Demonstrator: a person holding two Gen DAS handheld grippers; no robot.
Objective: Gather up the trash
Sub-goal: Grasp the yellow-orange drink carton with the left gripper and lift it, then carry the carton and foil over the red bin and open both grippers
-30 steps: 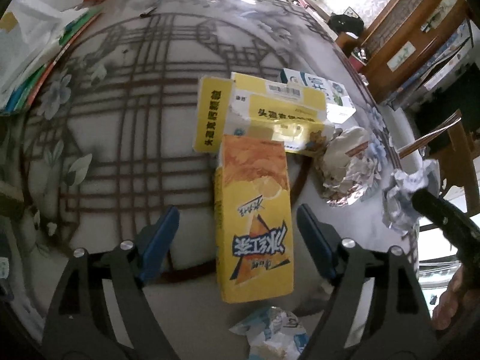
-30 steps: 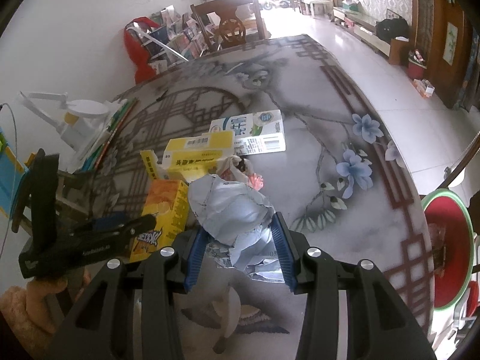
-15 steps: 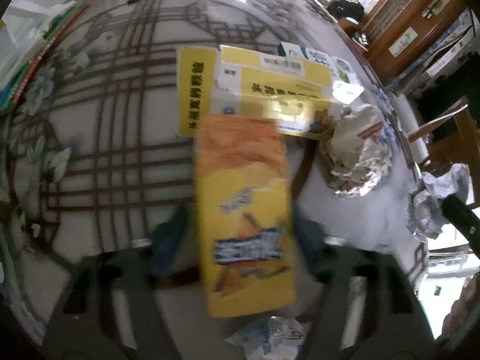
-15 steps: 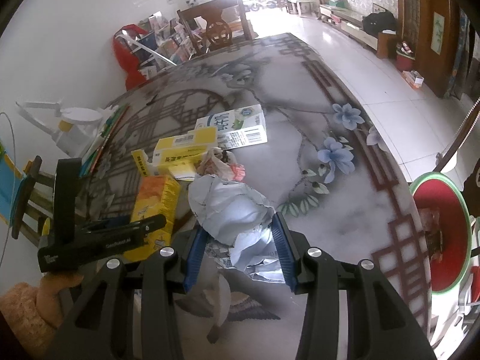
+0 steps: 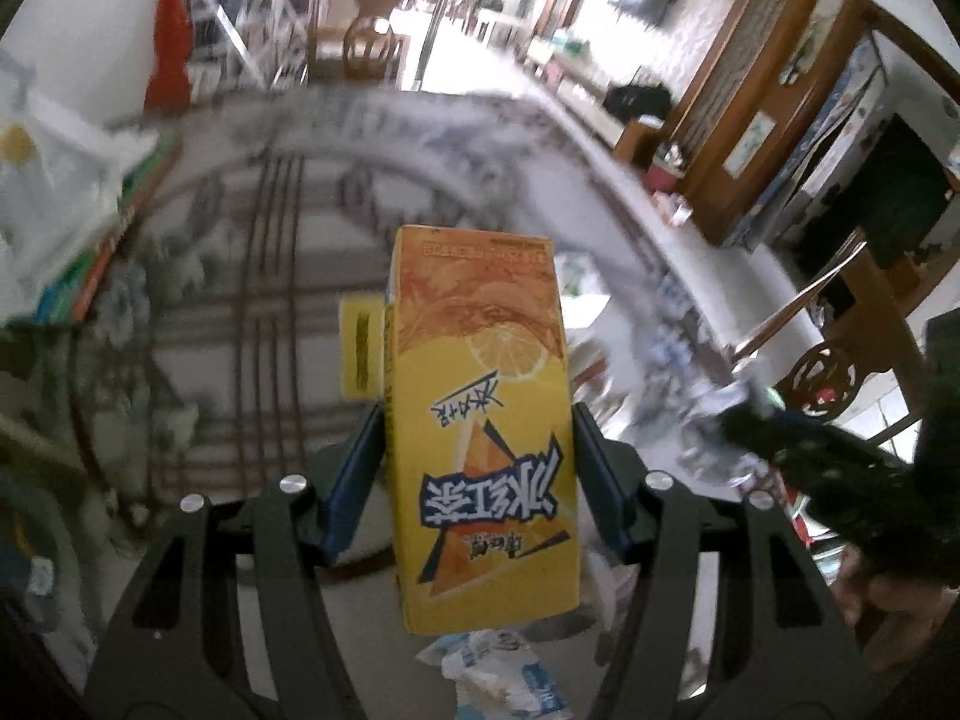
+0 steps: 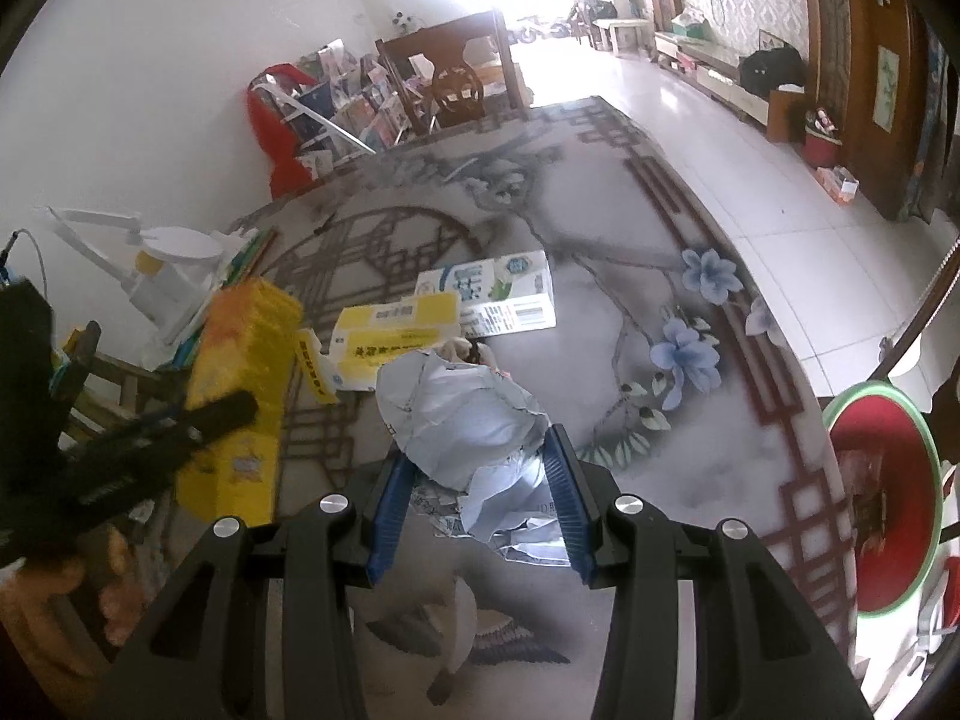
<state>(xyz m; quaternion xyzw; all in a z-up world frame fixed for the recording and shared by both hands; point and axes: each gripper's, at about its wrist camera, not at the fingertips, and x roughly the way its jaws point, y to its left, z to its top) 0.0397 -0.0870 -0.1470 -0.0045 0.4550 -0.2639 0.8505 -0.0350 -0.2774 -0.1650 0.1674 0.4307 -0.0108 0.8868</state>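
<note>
My left gripper (image 5: 477, 474) is shut on a yellow-orange lemon tea carton (image 5: 480, 414) and holds it lifted above the patterned table (image 5: 252, 276). The carton also shows in the right wrist view (image 6: 240, 378), raised at the left. My right gripper (image 6: 480, 492) is shut on a crumpled grey paper wad (image 6: 462, 426) held above the table (image 6: 630, 252). A yellow box (image 6: 396, 342) and a white-green milk carton (image 6: 492, 294) lie flat on the table beyond it.
A red bin with a green rim (image 6: 882, 498) stands on the floor at the right of the table. A white lamp (image 6: 150, 258) and stacked books (image 5: 108, 240) sit at the table's left. A torn wrapper (image 5: 504, 678) lies below the carton. Chairs stand around.
My left gripper closed on the tea carton and lifted it off the table, tilting upward. My right gripper rose slightly, still holding the paper wad.
</note>
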